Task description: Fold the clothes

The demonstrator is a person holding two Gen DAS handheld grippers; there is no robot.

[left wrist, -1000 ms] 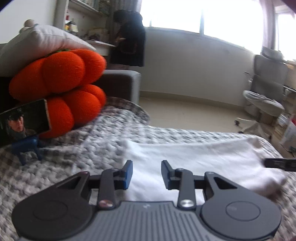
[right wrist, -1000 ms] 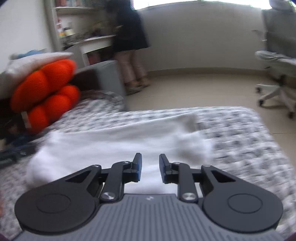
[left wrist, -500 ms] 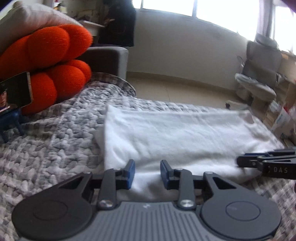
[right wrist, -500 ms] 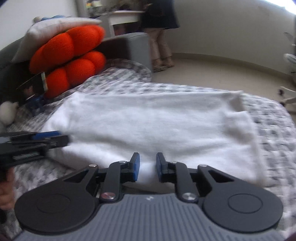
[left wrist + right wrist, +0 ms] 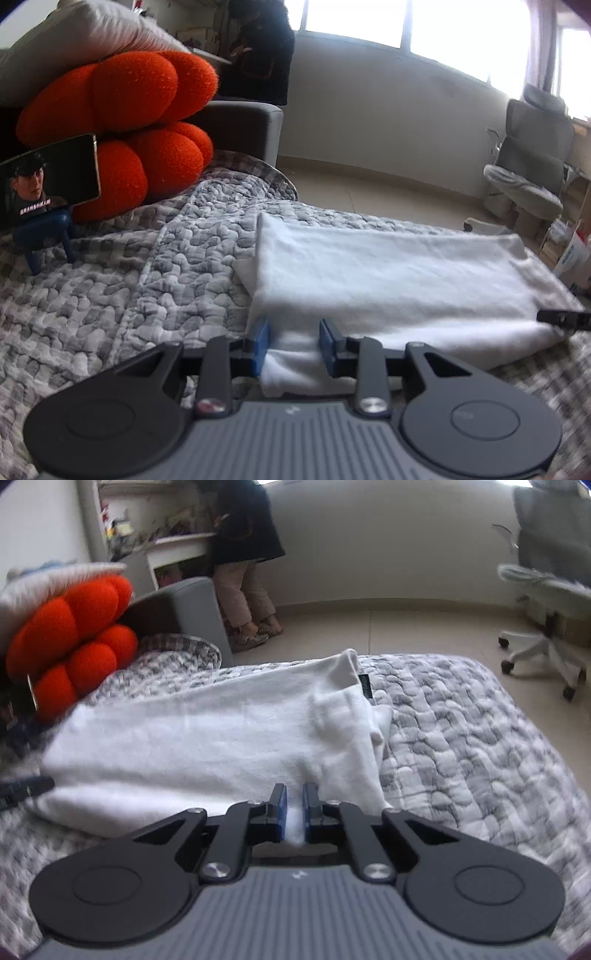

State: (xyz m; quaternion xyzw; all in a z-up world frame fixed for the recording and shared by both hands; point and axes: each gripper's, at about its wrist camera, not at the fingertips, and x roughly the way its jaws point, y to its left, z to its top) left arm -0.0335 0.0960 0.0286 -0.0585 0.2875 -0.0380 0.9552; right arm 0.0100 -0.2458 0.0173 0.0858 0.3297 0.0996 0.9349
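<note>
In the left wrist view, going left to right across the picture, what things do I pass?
phone on its blue stand → orange cushion → white folded garment → tip of the right gripper at the garment's right end.

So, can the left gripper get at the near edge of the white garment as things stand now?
Probably yes. The white garment's near edge already lies between the open fingers of the left gripper, and nothing stands in the way.
</note>
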